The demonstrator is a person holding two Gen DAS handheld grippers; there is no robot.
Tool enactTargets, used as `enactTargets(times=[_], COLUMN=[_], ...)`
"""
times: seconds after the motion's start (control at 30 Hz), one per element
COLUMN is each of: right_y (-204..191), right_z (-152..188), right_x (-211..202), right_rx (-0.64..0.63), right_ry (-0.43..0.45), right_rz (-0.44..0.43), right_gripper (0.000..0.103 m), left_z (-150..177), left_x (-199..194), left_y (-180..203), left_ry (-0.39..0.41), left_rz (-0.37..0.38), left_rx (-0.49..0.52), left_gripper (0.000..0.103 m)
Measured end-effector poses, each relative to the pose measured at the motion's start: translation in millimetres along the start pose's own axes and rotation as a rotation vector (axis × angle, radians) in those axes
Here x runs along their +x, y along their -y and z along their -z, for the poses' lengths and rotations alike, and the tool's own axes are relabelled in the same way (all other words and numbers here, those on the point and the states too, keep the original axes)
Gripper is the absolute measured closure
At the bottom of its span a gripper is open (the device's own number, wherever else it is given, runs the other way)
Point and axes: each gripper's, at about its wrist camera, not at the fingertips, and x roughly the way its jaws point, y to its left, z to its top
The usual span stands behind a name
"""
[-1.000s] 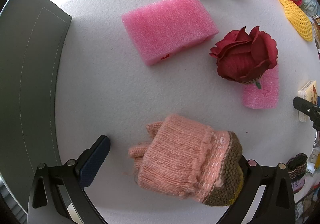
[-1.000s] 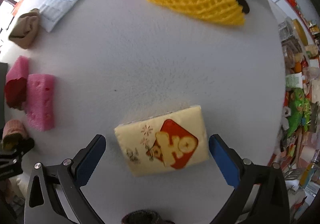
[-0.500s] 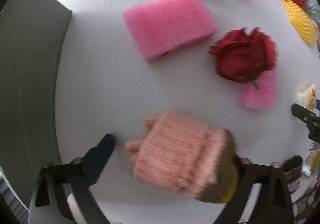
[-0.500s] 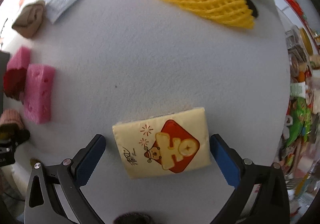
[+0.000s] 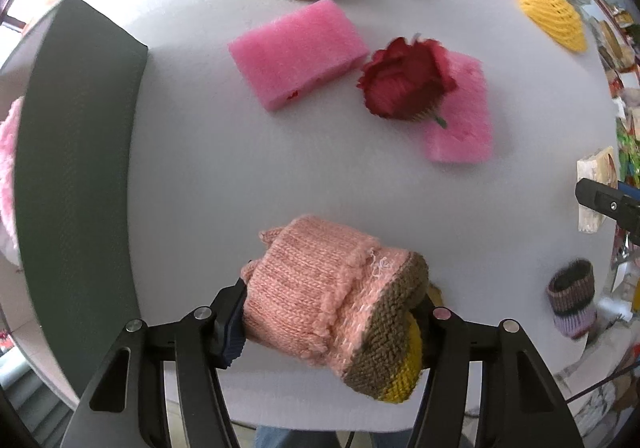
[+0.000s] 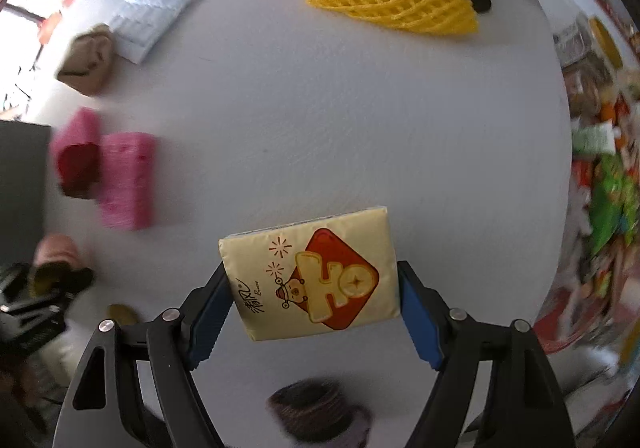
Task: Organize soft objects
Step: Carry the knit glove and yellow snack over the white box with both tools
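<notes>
Above white table, closing left gripper clamps mitten crosswise; closing right gripper clamps tissue pack widthwise.

A round white worktop fills the room's middle, brightly lit. A dark grey mat lies along its left edge. Beyond the right rim sits a blurred jumble of colourful clutter. Daylight glares at upper left.
</notes>
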Motion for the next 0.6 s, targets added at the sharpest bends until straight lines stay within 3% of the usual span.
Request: enactTargets(times=[0.33,0.6], right_y=[-37,-101], right_z=[51,75], right_x=[-52,-70], right_rx=[-0.044,-0.096], right_ry=[0.042,0.048], right_rz=[-0.126,-0.162], right_gripper=[0.022,0.022], left_z=[33,70], left_x=[-47,-96], left_y=[-9,-15], left_ry=[0.081,0.187], left_rz=[0.03,0.017], left_rx=[0.01,-0.023], left_gripper=[0.041,0.041])
